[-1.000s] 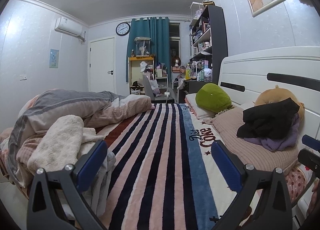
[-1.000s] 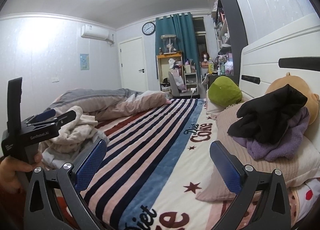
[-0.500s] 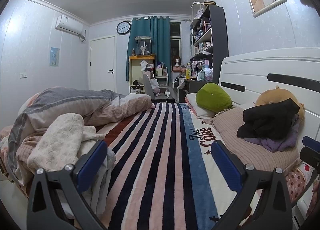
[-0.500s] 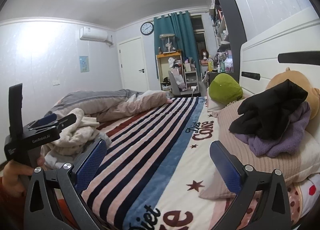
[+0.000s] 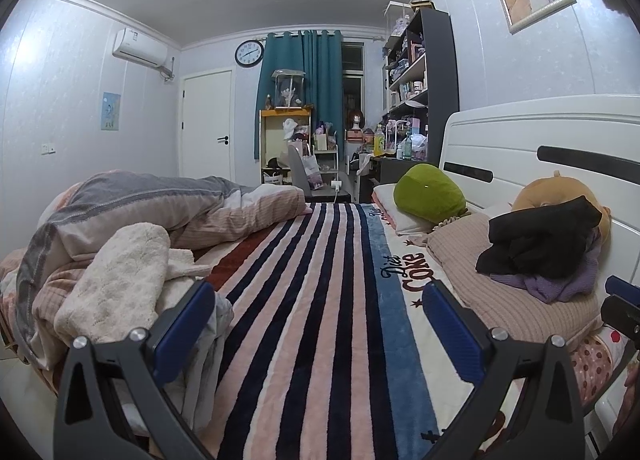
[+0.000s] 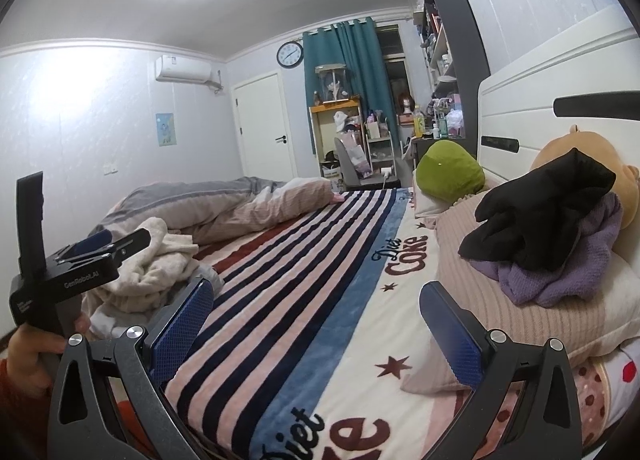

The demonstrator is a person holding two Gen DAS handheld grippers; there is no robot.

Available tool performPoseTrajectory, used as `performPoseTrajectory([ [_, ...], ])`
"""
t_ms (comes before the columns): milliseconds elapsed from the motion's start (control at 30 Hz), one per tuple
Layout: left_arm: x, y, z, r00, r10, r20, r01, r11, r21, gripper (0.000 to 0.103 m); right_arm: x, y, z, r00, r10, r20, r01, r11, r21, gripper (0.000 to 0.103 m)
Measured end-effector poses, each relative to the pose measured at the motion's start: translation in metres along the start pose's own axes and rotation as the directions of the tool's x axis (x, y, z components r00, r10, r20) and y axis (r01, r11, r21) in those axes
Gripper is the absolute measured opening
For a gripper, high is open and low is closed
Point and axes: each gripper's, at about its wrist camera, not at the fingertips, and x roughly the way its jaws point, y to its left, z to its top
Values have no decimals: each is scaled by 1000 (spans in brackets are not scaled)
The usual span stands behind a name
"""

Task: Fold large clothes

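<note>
**Ana:** Two grippers, both with jaws spread wide and nothing between them. The left gripper (image 5: 316, 322) and the right gripper (image 6: 312, 320) each hang over the striped blanket (image 5: 320, 300) at the bottom of their frames.

**Ben:** Where are the clothes?

**Ana:** One heap at the right of both views: a black garment (image 6: 540, 215) lying on a purple knit (image 6: 560, 276), both on the ribbed pillow (image 6: 520, 320) by the headboard (image 5: 520, 139). Another at lower left: a cream fleece piece (image 5: 116, 280) bunched beside the grey and pink duvet (image 5: 160, 203).

**Ben:** Which first?

**Ana:** I judge folding has not begun; nothing is laid flat. The black garment is on top and nearest the right gripper, so it looks the easier pick.

**Ben:** How to do it well?

**Ana:** Pinch only the top layer at an edge or shoulder, so the purple knit stays behind. Then bring it to the bare striped middle of the frame, take a second corner with the left gripper, and pull it flat before any fold. Thick cloth slips, so bite deep.

**Ben:** Any hazard?

**Ana:** The orange plush toy (image 5: 560, 195) sits just behind the heap and could get dragged along
</note>
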Motion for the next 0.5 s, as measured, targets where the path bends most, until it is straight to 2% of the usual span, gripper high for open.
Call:
performPoseTrajectory([
  [333, 0, 0, 0, 1000, -1, 1, 1, 1000, 1, 102, 3, 5, -4, 1000, 7, -4, -7, 1000, 7, 103],
  [433, 0, -2, -1, 999, -31, -15, 31, 999, 16, 102, 3, 5, -4, 1000, 9, -5, -9, 1000, 9, 103],
  [500, -2, -2, -2, 1000, -9, 2, 9, 1000, 12, 102, 2, 6, -5, 1000, 10, -4, -10, 1000, 9, 103],
])
